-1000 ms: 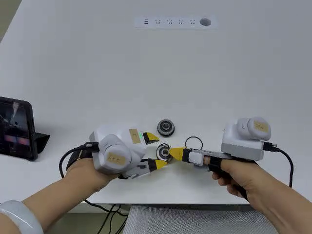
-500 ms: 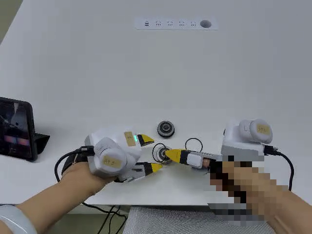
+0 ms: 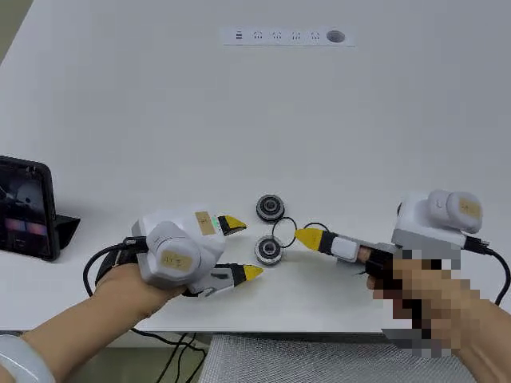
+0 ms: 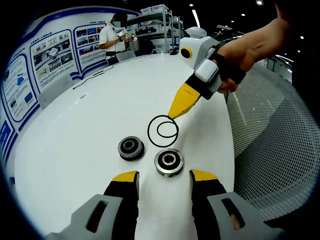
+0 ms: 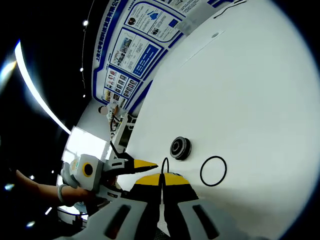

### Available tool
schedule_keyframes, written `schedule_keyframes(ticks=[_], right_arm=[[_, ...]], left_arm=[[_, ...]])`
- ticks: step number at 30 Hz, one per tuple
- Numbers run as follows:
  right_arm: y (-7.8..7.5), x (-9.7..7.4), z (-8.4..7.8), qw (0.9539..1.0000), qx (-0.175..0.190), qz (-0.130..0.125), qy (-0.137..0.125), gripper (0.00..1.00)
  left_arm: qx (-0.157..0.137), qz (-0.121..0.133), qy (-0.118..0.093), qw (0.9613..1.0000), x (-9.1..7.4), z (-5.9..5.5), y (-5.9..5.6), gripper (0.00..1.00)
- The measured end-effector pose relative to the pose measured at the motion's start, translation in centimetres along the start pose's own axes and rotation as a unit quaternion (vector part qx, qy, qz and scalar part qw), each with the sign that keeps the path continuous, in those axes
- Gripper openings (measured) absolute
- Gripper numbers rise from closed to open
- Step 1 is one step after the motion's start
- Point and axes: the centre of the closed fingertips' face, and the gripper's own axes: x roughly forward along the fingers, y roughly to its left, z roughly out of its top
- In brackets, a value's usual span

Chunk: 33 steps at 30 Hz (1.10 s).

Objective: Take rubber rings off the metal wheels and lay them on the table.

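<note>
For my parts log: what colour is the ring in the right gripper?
Black; the ring shows best in the left gripper view.

white table, left gripper with jaws spread wide, one metal wheel sitting right by its tips, second wheel a bit further back, right gripper pinching a black rubber ring, another ring just behind it, power strip at the far edge, tablet propped up way off left

A: What's around you besides the job?
B: White power strip top centre of your head view, dark tablet propped at the left edge.
A: Else?
B: Blue wall posters upper left of your left gripper view, grey metal mesh at right.
</note>
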Motion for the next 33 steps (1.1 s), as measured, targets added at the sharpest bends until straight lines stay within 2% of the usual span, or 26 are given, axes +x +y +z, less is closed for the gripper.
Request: schedule_keyframes(ticks=[7, 16, 24, 28, 33], right_arm=[[-2.1, -1.2, 0.9, 0.9996, 0.008, -0.024, -0.015, 0.02], [-4.1, -1.3, 0.5, 0.9986, 0.015, -0.051, -0.008, 0.02], [-4.9, -1.1, -0.4, 0.997, 0.001, -0.077, 0.007, 0.02], [-4.9, -1.2, -0.4, 0.9964, -0.004, -0.084, 0.006, 0.02], [-5.1, -1.2, -0.6, 0.9946, -0.034, -0.096, 0.018, 0.04]], left_arm=[[-0.003, 0.0, 0.002, 1.0, 0.0, -0.1, 0.0, 0.41], [-0.005, -0.001, 0.002, 1.0, 0.0, -0.1, 0.0, 0.39], [-0.005, -0.002, 0.005, 1.0, 0.0, -0.3, 0.1, 0.39], [-0.005, -0.002, 0.004, 1.0, 0.0, -0.3, 0.1, 0.38], [-0.004, -0.003, 0.004, 1.0, 0.0, -0.2, 0.0, 0.38]])
